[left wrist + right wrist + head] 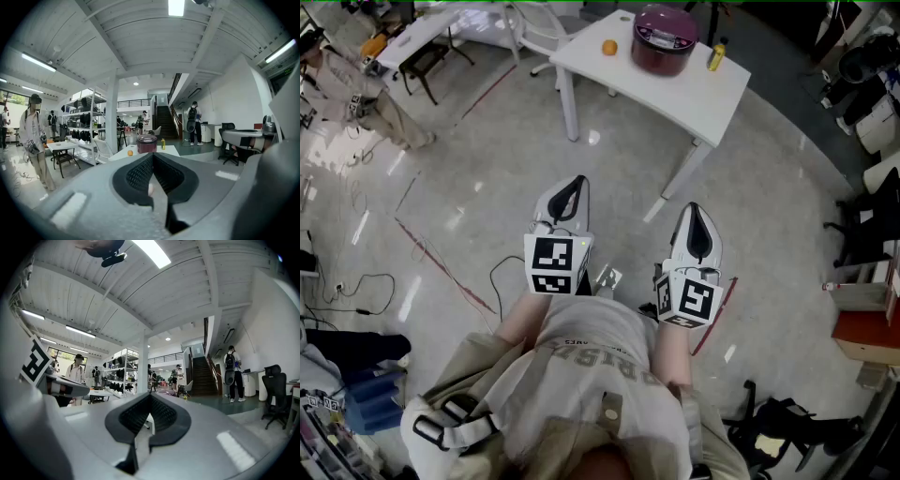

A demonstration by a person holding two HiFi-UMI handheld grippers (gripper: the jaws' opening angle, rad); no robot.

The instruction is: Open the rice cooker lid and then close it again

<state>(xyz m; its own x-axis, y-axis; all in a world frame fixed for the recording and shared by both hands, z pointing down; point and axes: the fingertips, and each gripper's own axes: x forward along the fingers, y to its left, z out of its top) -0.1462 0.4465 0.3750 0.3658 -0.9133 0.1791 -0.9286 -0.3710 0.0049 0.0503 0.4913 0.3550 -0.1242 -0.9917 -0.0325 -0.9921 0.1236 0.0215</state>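
Well, my left tool (571, 187) and right tool (694, 214) are both pressed together, empty, far from the rice cooker (664, 39) on the table (684, 94).

Bright ceiling strip lights (176, 7); glare on glossy floor (591, 138); fisheye warping at edges.

The rice cooker (664, 39) looks glossy, the table (694, 94) smooth and matt, the floor (487, 159) polished and reflective.
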